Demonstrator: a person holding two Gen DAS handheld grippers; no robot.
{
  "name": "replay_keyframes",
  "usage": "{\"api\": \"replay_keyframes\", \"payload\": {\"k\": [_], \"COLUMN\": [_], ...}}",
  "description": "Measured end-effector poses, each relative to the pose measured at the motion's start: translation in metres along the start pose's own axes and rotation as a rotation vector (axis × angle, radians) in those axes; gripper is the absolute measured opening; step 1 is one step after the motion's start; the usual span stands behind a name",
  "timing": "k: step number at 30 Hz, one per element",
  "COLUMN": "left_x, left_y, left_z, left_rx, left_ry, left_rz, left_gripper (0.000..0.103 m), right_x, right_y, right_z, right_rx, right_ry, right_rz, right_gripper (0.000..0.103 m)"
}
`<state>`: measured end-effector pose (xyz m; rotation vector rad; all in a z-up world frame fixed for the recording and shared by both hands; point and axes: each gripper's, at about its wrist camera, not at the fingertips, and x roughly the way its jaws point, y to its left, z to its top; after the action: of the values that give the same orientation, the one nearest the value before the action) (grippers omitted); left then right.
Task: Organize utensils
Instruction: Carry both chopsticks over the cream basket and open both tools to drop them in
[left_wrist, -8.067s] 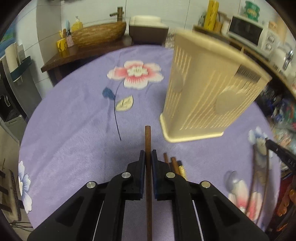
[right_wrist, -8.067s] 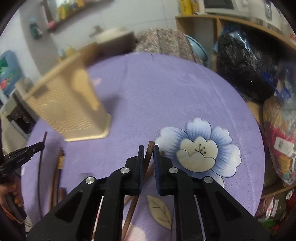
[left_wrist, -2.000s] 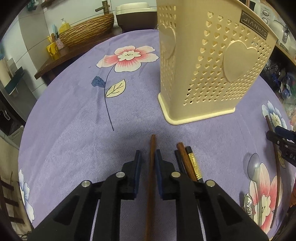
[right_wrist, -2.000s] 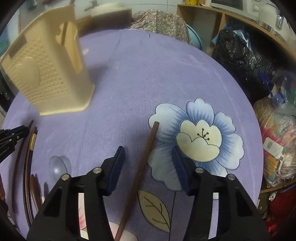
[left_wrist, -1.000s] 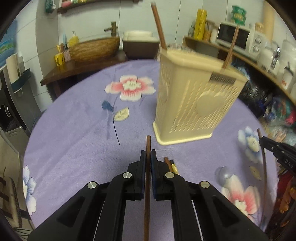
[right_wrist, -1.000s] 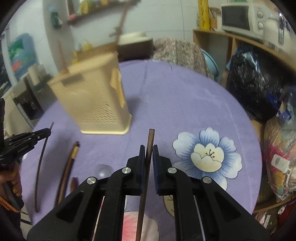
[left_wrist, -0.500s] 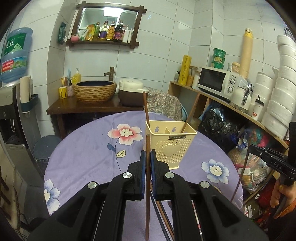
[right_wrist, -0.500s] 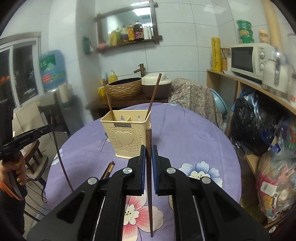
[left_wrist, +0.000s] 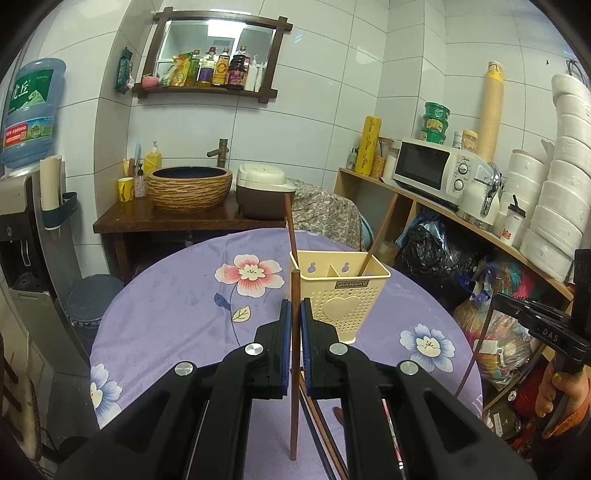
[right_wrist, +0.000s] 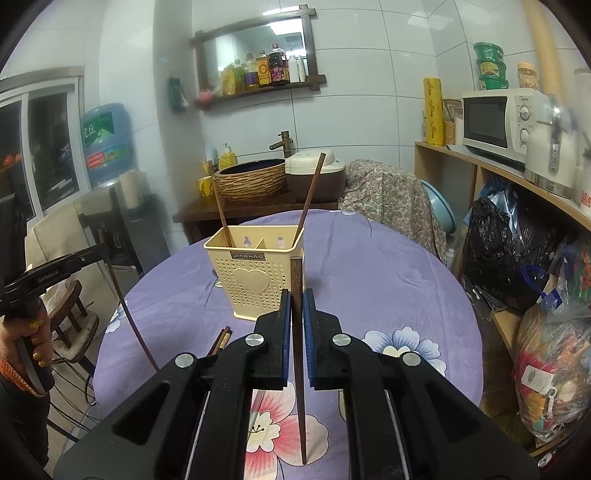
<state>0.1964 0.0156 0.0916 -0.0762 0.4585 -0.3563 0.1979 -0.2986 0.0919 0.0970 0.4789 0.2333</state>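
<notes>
The cream plastic utensil holder (left_wrist: 341, 295), perforated and heart-embossed, stands on the round table's purple floral cloth (left_wrist: 177, 306) with one dark wooden chopstick (left_wrist: 290, 230) leaning in each of its two compartments. The left gripper (left_wrist: 295, 317) is clamped on a brown chopstick (left_wrist: 294, 398), the right gripper (right_wrist: 296, 314) on another (right_wrist: 300, 387); both sticks hang upright, raised clear of the cloth they lay on two seconds ago. More chopsticks (right_wrist: 218, 343) lie before the holder

The loose chopsticks (left_wrist: 320, 424) near the table's (left_wrist: 177, 306) front edge are mostly hidden behind the left gripper (left_wrist: 295, 317). The holder (right_wrist: 255, 273) hides its chopsticks' lower ends.
</notes>
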Motion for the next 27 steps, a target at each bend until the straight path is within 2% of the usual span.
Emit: {"api": "replay_keyframes", "payload": {"k": [6,11,14,19,22,24,27], "left_x": [-0.001,-0.001,-0.004,-0.009,0.001,0.011,0.037], "left_y": [-0.002,-0.004,-0.008,-0.019,-0.029,-0.032,-0.034], "left_z": [0.008,0.027,0.058,0.123,0.157,0.171,0.177], "left_rx": [0.009,0.019,0.033,0.025,0.028,0.004,-0.022], "left_ry": [-0.010,-0.024,-0.065,-0.177,-0.236,-0.258,-0.265], "left_rz": [-0.011,-0.022,-0.029,-0.047,0.000,0.011,0.041], "left_gripper": [0.006,0.006,0.006,0.006,0.006,0.006,0.006], "right_x": [0.002,0.006,0.006,-0.005,-0.006,0.000,0.016], "right_y": [0.002,0.000,0.006,0.022,0.030,0.033,0.037], "right_z": [0.009,0.028,0.058,0.136,0.181,0.200,0.208], "right_rx": [-0.011,0.021,0.015,0.003,0.005,0.014,0.013], "right_ry": [-0.010,-0.018,-0.048,-0.163,-0.240,-0.273,-0.298], "right_rz": [0.005,0.050,0.077,0.114,0.084,0.070,0.031], "right_gripper": [0.008,0.008,0.008,0.008,0.008,0.008,0.008]}}
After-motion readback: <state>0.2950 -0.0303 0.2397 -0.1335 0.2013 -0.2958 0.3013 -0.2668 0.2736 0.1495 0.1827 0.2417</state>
